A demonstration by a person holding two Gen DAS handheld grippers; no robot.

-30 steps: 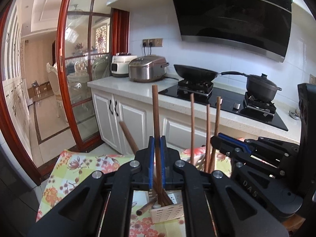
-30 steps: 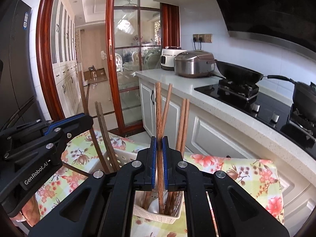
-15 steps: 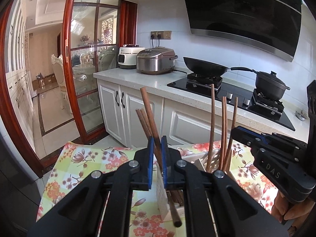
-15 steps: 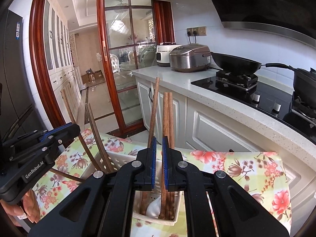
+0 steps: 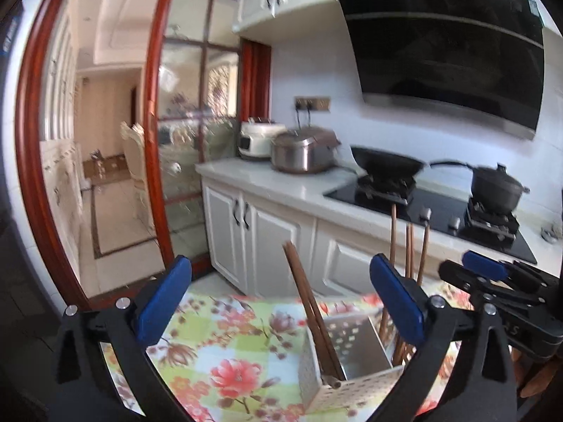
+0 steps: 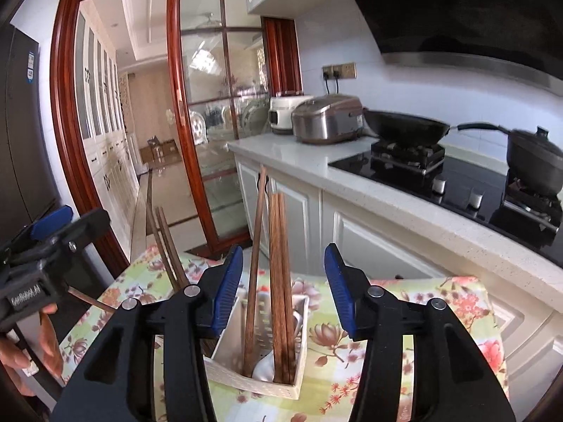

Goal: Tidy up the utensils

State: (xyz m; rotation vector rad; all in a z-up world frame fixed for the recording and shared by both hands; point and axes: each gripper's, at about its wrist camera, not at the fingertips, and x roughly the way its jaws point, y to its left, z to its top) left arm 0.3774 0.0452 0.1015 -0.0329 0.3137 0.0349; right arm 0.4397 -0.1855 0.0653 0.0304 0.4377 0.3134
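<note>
Kitchen, floral cloth (image 6: 440,320) | both tools opening, pads off chopsticks (image 6: 279,281) | holder (image 6: 257,381) base hidden by tool arms

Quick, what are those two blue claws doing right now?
Left gripper: jaws opening, holding nothing.
Right gripper: jaws opening, chopsticks between them, not gripped.

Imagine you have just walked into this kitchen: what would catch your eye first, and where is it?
Probably the dark wooden chopsticks standing upright in a white perforated holder on the flowered tablecloth, between the opening blue pads of the right gripper. Behind, a black wok sits on the stove, beside a steel rice cooker.
</note>
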